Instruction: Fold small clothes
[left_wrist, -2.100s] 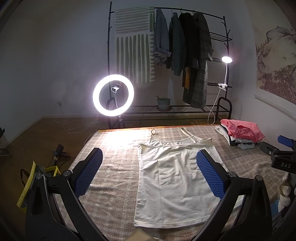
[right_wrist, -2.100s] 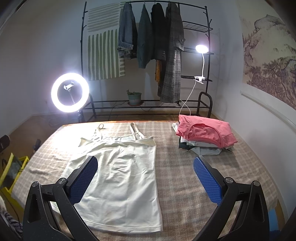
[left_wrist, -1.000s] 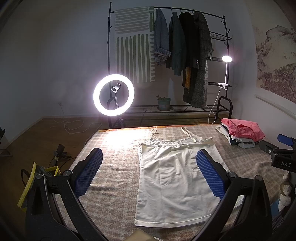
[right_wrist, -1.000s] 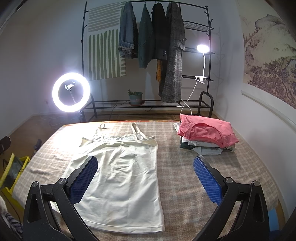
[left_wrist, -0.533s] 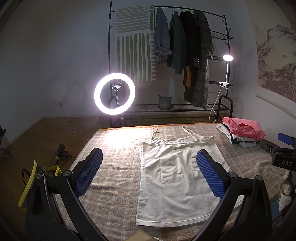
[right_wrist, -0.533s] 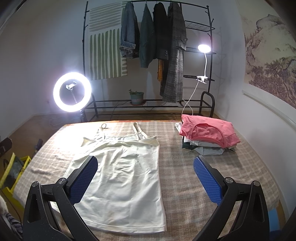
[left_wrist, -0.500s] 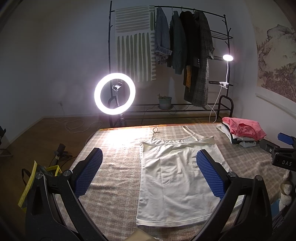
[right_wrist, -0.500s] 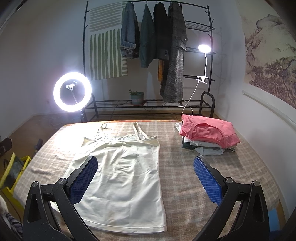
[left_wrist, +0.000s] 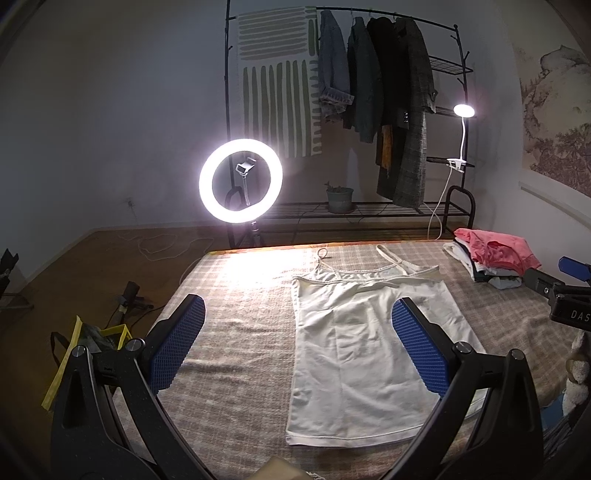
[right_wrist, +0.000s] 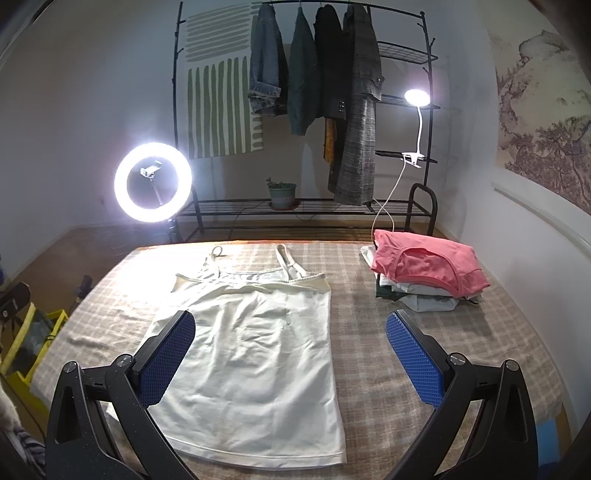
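While the left gripper (left_wrist: 295, 343) is hovering above the bed w/ its blue pads (left_wrist: 177, 347) spread wide and nothing between them, the left wrist view is showing a white camisole (left_wrist: 369, 350) lying flat on the plaid blanket (left_wrist: 236, 332), straps pointing toward the far edge, hem nearest the camera. The right-hand pad is overlapping the cami's right side in frame; contact can't be told. A stack of folded clothes (left_wrist: 491, 254), pink piece on top, is sitting at the far right corner, well apart from the cami. Part of the right gripper (left_wrist: 561, 284) is poking in at the right edge. Beyond the bed a ring light (left_wrist: 241, 181) is glowing, a clothes rack (left_wrist: 369, 110) is holding jackets, and a clip lamp (left_wrist: 463, 110) is shining on the rack's right side.

Over in the right wrist view, the right gripper (right_wrist: 291, 354) is also hanging w/ jaws wide apart and gripping nothing. Its left pad (right_wrist: 166, 358) is showing over the cami's (right_wrist: 258, 350) left side; the other pad is over bare blanket (right_wrist: 369, 332). The folded stack (right_wrist: 424, 273) is resting far right, near the wall. The ring light (right_wrist: 152, 183) is glowing far left, w/ a potted plant (right_wrist: 282, 194) on the rack's (right_wrist: 314, 92) low shelf.
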